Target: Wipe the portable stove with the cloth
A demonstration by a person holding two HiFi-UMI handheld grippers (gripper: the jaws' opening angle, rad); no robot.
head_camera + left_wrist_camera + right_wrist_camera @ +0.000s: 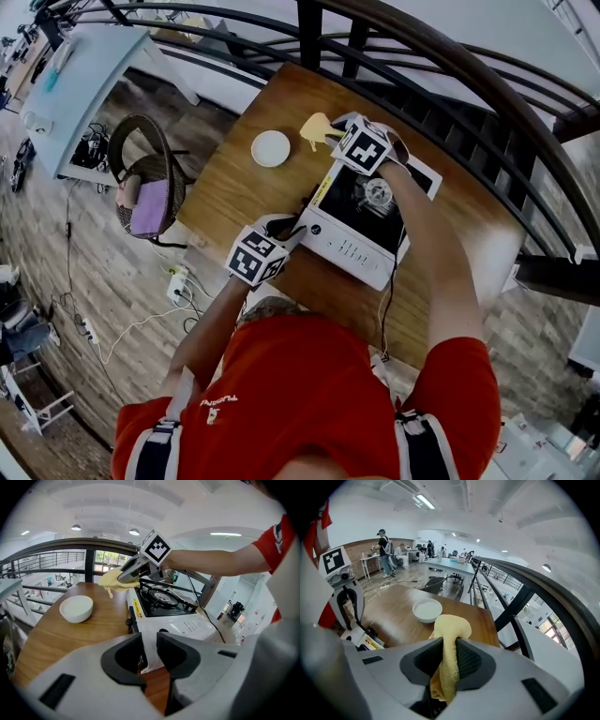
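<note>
Table [230, 192]: wooden top that carries the stove and a bowl.
Portable stove [354, 249]: sits on the table in front of the person, with its black burner top uncovered and its white control panel toward them. No smear or wet streak shows on it, so what has been wiped cannot be read from the surface.
Left gripper [148, 651]: appears clamped across the stove's near left corner, one jaw on the side wall and one on the front panel. I judge it is bracing the stove.
Right gripper [450, 654]: clenched on the cloth, at the stove's far left corner.
Cloth [452, 626]: yellow, with a bunched fold sticking out past the jaws. It hangs over the wood just beside the stove's far edge, not on the burner top. Whether it brushes that edge I cannot tell.
Bowl [271, 148]: white, on the table near the cloth, apart from the stove.
Done: cloth in the grip, stove steadied.
Left, by my judgement: the burner top and front panel need passes of the cloth, so most of the wiping looks ahead.
</note>
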